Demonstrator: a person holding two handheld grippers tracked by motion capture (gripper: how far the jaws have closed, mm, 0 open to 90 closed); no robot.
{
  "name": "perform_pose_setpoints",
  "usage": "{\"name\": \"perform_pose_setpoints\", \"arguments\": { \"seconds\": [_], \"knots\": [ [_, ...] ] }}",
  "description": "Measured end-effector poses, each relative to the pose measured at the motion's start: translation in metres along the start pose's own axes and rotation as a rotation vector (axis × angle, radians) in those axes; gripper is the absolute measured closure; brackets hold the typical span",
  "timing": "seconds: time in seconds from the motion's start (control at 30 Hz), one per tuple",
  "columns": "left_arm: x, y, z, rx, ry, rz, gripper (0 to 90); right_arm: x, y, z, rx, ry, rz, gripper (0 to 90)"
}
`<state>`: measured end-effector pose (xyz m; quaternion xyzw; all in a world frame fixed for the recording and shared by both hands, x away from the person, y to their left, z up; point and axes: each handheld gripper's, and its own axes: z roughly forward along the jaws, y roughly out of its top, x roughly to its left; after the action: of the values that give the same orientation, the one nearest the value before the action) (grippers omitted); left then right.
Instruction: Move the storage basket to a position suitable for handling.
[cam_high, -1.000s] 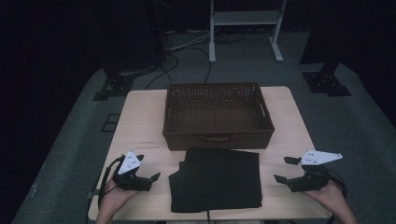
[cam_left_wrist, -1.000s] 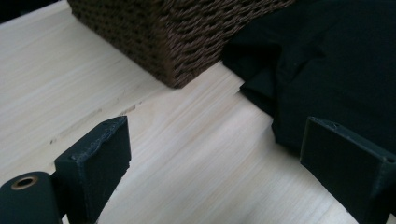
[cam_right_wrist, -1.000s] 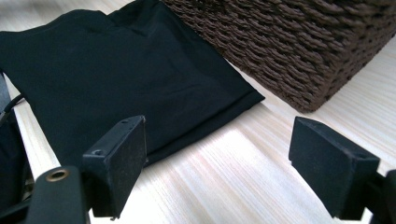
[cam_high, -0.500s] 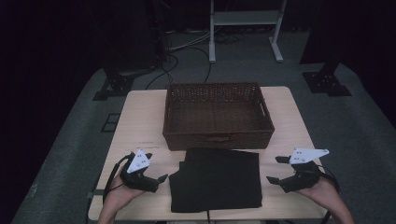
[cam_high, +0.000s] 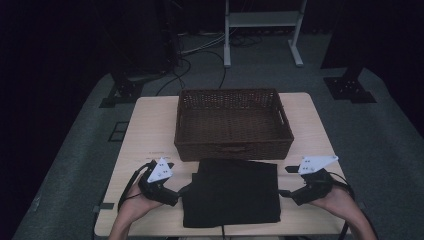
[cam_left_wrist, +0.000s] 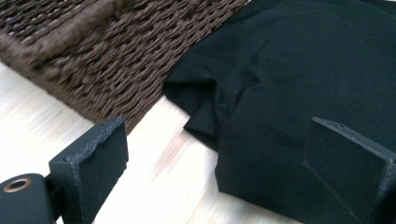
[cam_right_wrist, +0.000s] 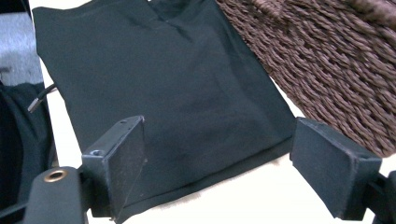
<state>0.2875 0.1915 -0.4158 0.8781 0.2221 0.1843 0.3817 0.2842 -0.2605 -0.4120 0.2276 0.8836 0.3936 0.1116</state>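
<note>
A folded black cloth (cam_high: 231, 192) lies flat on the wooden table (cam_high: 150, 130) near its front edge, just in front of a brown wicker basket (cam_high: 233, 122). My left gripper (cam_high: 176, 182) is open at the cloth's left edge; in the left gripper view (cam_left_wrist: 219, 172) its jaws straddle the cloth's (cam_left_wrist: 289, 84) folded corner, with the basket wall (cam_left_wrist: 107, 51) behind. At the right edge, my right gripper (cam_high: 286, 181) is open; in the right gripper view (cam_right_wrist: 224, 163) its jaws frame the cloth's (cam_right_wrist: 163, 79) edge beside the basket (cam_right_wrist: 327, 60).
The basket's inside looks bare. Bare table lies to either side of the basket. A metal stand (cam_high: 260, 30) and cables (cam_high: 190, 55) sit on the dark floor beyond the table. The person's hands come in over the front edge.
Both grippers have moved inward along the table toward the cloth's side edges. The cloth and basket have not moved.
</note>
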Motion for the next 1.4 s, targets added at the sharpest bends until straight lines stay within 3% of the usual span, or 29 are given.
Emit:
{"name": "perform_pose_setpoints", "arguments": {
  "seconds": [0.77, 1.13, 1.4],
  "knots": [
    [-0.014, 0.027, 0.017, 0.022, -0.056, 0.085, 5.7, 0.003, 0.037, 0.013, 0.070, 0.061, -0.099, 17.0],
    [-0.021, 0.044, 0.029, 0.041, -0.104, 0.134, 5.7, 0.002, 0.043, 0.026, 0.104, 0.093, -0.120, 16.9],
    [-0.024, 0.051, 0.044, 0.083, -0.147, 0.163, 5.7, 0.000, 0.046, 0.037, 0.128, 0.112, -0.135, 16.9]
  ]
}}
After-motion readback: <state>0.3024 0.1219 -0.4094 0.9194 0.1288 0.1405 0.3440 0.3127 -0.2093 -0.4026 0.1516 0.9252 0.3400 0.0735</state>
